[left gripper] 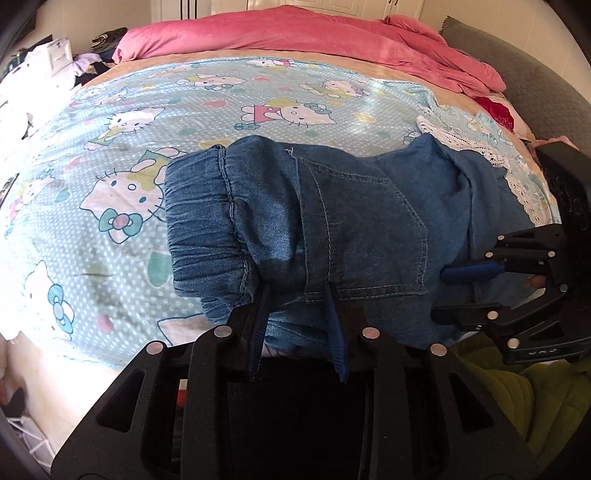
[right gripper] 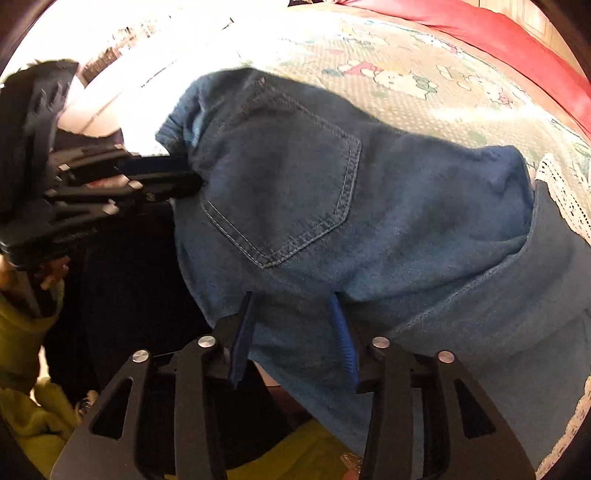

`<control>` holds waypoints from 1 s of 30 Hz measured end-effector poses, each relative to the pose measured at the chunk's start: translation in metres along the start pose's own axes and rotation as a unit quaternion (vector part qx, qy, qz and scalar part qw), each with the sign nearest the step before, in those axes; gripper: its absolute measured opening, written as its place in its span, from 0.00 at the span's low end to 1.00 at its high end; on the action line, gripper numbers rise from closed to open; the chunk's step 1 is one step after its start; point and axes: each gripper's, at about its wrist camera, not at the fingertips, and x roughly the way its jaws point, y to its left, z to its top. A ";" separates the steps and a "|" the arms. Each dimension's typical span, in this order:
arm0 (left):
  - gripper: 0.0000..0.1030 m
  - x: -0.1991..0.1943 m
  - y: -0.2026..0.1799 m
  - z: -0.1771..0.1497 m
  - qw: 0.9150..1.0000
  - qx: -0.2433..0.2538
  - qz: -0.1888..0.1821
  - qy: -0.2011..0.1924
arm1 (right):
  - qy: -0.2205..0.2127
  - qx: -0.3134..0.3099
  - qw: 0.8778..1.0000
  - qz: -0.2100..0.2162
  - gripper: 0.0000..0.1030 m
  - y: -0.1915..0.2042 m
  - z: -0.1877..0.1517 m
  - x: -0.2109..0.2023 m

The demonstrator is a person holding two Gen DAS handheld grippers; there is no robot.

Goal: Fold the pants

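Blue denim pants (left gripper: 332, 221) with an elastic waistband and a back pocket lie on a Hello Kitty bed sheet (left gripper: 129, 147), near its front edge. My left gripper (left gripper: 301, 295) is open, its blue-padded fingers straddling the near edge of the pants by the waistband. My right gripper (right gripper: 293, 299) is open too, fingers either side of the denim (right gripper: 369, 206) below the pocket. The right gripper also shows in the left wrist view (left gripper: 448, 291), and the left gripper in the right wrist view (right gripper: 184, 173) at the waistband.
A pink duvet (left gripper: 295, 33) is bunched along the far side of the bed. A dark grey headboard cushion (left gripper: 535, 85) is at the right. White lace trim (left gripper: 480, 147) edges the sheet beside the pants. Clutter sits at the far left (left gripper: 55, 62).
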 end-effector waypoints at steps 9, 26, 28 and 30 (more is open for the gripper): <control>0.32 -0.035 -0.003 0.003 0.999 -0.013 0.004 -0.037 | -0.082 0.043 0.996 -0.017 0.52 -0.035 0.003 -0.053; 0.63 -0.074 -0.034 0.030 0.997 0.005 0.004 -0.071 | -0.151 0.121 0.975 -0.105 0.64 -0.109 0.020 -0.118; 0.64 -0.071 -0.042 0.036 0.998 0.011 -0.007 -0.068 | -0.150 0.137 0.973 -0.110 0.64 -0.127 0.023 -0.118; 0.64 -0.065 -0.052 0.040 0.998 0.015 -0.022 -0.059 | -0.143 0.150 0.971 -0.116 0.64 -0.141 0.026 -0.115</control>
